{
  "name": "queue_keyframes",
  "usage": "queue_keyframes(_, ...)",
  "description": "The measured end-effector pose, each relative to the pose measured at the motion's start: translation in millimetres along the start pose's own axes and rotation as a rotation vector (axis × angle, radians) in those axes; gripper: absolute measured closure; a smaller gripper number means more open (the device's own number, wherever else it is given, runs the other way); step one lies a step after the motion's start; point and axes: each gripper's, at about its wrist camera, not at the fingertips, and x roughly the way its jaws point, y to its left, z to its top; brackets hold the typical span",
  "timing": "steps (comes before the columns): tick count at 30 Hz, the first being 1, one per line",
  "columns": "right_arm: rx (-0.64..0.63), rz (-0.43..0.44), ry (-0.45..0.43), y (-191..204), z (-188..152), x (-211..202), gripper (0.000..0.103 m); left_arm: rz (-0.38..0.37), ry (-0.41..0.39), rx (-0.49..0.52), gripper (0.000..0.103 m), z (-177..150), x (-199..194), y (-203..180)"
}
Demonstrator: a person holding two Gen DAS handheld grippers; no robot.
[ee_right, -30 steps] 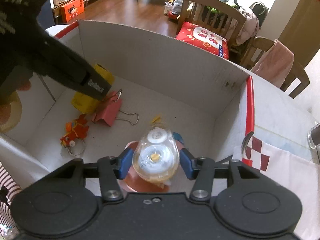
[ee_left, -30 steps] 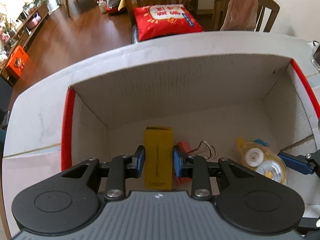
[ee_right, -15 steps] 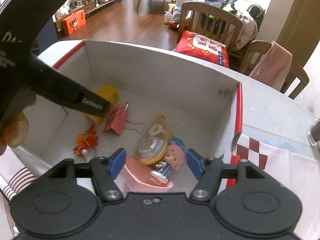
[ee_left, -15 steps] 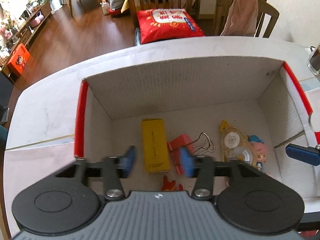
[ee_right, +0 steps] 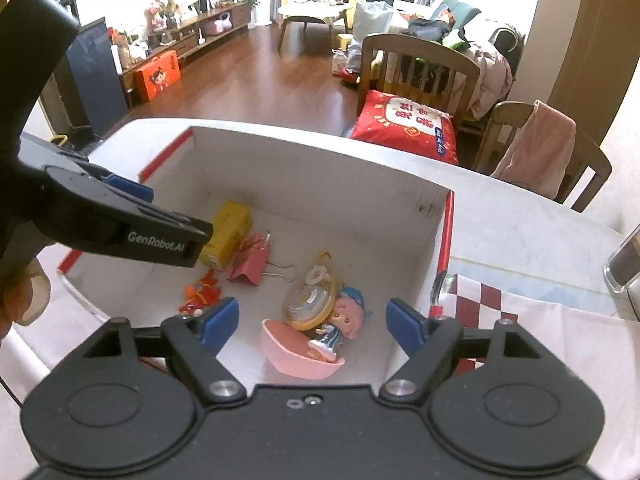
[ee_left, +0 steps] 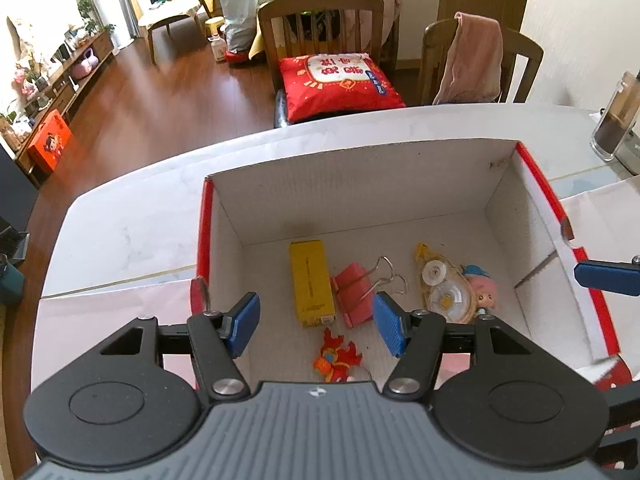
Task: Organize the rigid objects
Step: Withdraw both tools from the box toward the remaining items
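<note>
1. White table, wooden floor and chairs beyond.
2. Cardboard box beneath both grippers.
3. Left gripper released above yellow box; right gripper, jaws just widened, empty, over tape dispenser.

Two handheld grippers, both empty, pitched steeply down.

L gripper: blue pads parted approx. halfway, nothing gripped betw. them; jaws were opening in the last sec. R gripper: pads spread wider, nothing gripped; jaws just opened further. L unit's black body seen from R cam, upper left, w/ holder's fingers at frame edge.
</note>
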Motion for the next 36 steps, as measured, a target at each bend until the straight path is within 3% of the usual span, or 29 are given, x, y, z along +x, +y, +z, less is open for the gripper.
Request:
queue_keyframes(25,-0.026,0.097,-0.117,3,-42,-88,0.002,-0.001,-0.123,-0.048,0.034,-66,-100,-3)
queue_keyframes(27,-0.025,0.104,-0.122,2,-47,-92,0.001,-0.003,-0.132,-0.063,0.028,-72,-106,-2)
queue_keyframes(36,-0.042,0.150,-0.139,5,-74,-111,0.001,0.028,-0.187,-0.054,0.022,-101,-134,-9)
